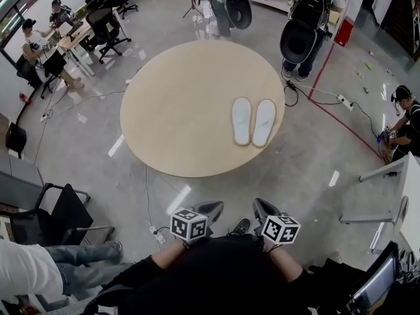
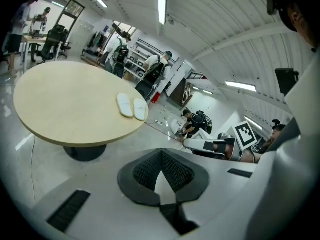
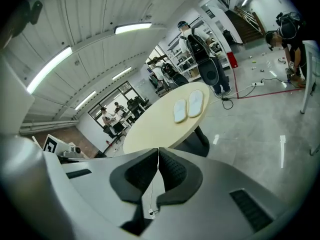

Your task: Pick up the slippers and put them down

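Note:
Two white slippers lie side by side, soles up, on the right part of the round beige table. Both grippers are held close to my body, well short of the table's near edge. My left gripper and right gripper are both shut with nothing between the pads. The left gripper view shows its shut tips with the slippers far ahead on the table. In the right gripper view its shut tips point toward the slippers on the table.
A black chair stands at lower left beside a seated person's legs. People with large black packs stand beyond the table. Someone crouches at the right near a red floor line and cables. Desks with seated people fill the far left.

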Demonstrator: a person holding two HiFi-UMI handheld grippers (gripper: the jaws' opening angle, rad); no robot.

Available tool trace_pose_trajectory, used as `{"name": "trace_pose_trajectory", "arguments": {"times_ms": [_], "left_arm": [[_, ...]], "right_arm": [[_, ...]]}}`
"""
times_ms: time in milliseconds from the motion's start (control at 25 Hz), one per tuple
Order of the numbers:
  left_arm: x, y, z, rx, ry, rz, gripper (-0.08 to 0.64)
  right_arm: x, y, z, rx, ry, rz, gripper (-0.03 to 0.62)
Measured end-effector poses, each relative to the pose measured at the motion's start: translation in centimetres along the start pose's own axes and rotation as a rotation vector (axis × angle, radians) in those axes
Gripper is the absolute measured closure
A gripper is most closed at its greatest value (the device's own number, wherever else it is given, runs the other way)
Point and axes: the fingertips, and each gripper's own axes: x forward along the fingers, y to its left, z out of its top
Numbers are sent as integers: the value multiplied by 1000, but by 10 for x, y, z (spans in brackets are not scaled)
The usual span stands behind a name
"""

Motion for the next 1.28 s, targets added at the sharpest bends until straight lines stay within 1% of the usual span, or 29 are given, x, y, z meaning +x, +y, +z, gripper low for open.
{"name": "trace_pose_trajectory", "arguments": {"times_ms": [80, 200, 320, 520, 640, 760, 840, 960, 1040, 1080, 1200, 1280], "left_arm": [[16, -6, 5, -9, 3, 5, 537], [34, -14, 14, 4, -1, 5, 535], [46, -17, 27, -10, -17, 0, 535], [63, -7, 39, -35, -33, -4, 535], [76, 6, 51, -52, -38, -11, 535], [89, 25, 74, -73, -60, -16, 535], [99, 39, 93, -76, -66, -32, 535], [118, 54, 133, -64, -70, -83, 535], [127, 65, 163, -54, -79, -107, 535], [131, 72, 175, -64, -81, -116, 535], [143, 98, 201, -151, -76, -149, 535], [147, 115, 213, -194, -77, -163, 535]], "right_arm": [[-2, -16, 10, 13, -7, -2, 575], [-2, -35, 20, 44, -11, -5, 575], [2, -48, 27, 69, -7, -2, 575], [16, -62, 35, 88, 1, 5, 575], [28, -72, 43, 99, 1, -15, 575], [43, -84, 60, 116, -14, -53, 575], [51, -95, 77, 118, -48, -99, 575], [67, -103, 119, 108, -117, -156, 575], [84, -101, 143, 92, -135, -173, 575], [94, -99, 152, 83, -134, -182, 575], [124, -97, 174, 70, -125, -207, 575], [140, -95, 185, 67, -123, -222, 575]]}}
